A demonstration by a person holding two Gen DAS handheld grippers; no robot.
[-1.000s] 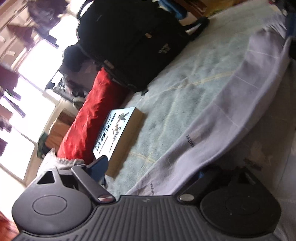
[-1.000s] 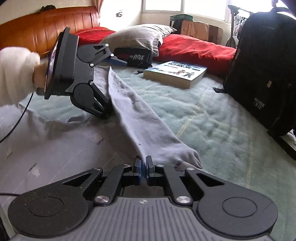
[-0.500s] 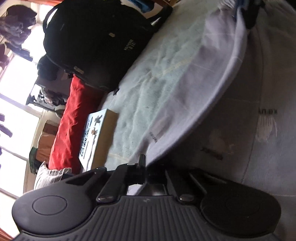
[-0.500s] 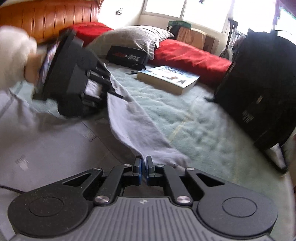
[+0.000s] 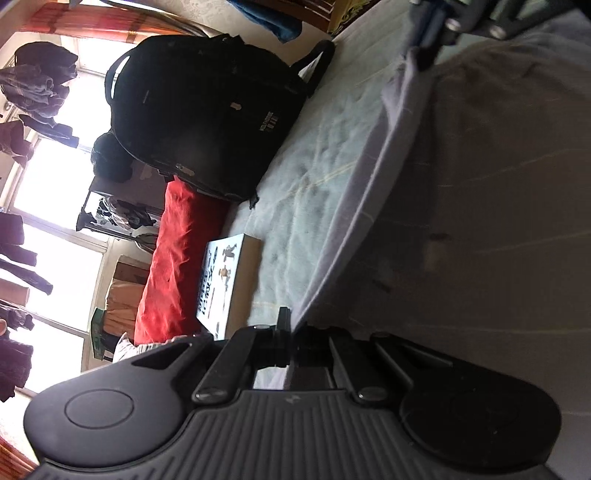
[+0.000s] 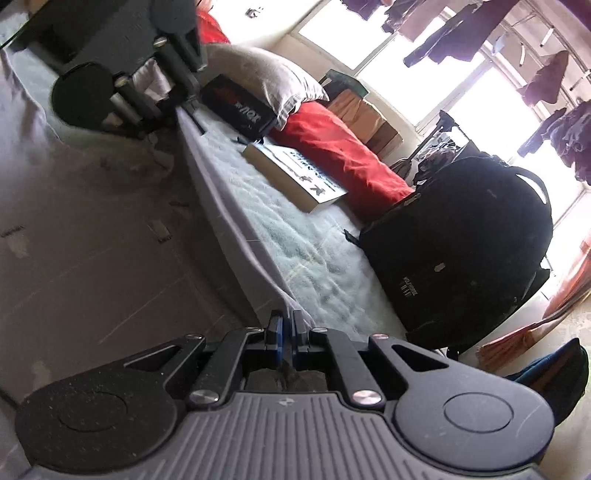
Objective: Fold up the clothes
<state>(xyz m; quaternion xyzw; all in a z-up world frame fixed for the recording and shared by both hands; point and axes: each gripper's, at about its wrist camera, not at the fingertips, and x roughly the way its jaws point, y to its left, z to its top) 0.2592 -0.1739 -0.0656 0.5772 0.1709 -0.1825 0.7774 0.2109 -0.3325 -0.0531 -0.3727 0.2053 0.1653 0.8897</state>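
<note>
Gripping the same folded edge of a grey garment (image 5: 373, 206), both claws are pinched down onto the cloth at opposite ends. The left claw (image 5: 291, 332) has its two fingers closed together with the thin fabric edge clamped between them; in the right wrist view the same claw (image 6: 162, 85) shows at the top left, tilted and somewhat blurred, with pale cloth bunched among its fingers. The right claw (image 6: 285, 332) is likewise closed on the fabric edge, its blue-lined pads nearly touching with the cloth running out from between them; from the left wrist view it (image 5: 432, 33) appears at the top right, pinching the far end of the same edge.

The garment lies spread over a bed (image 6: 295, 229) covered in a pale green, fuzzy blanket; its edge is stretched in a straight line between the two claws, and the wide grey body of it fills the side away from the window. Small printed marks dot the fabric.

Beside the garment on the blanket lies a book (image 6: 295, 173), resting against a red pillow (image 6: 340, 151). A black backpack (image 6: 458, 240) stands further along, and a grey pillow (image 6: 258, 77) and a dark box (image 6: 236, 107) sit near the left claw. Clothes hang at the bright window (image 6: 498, 74).
</note>
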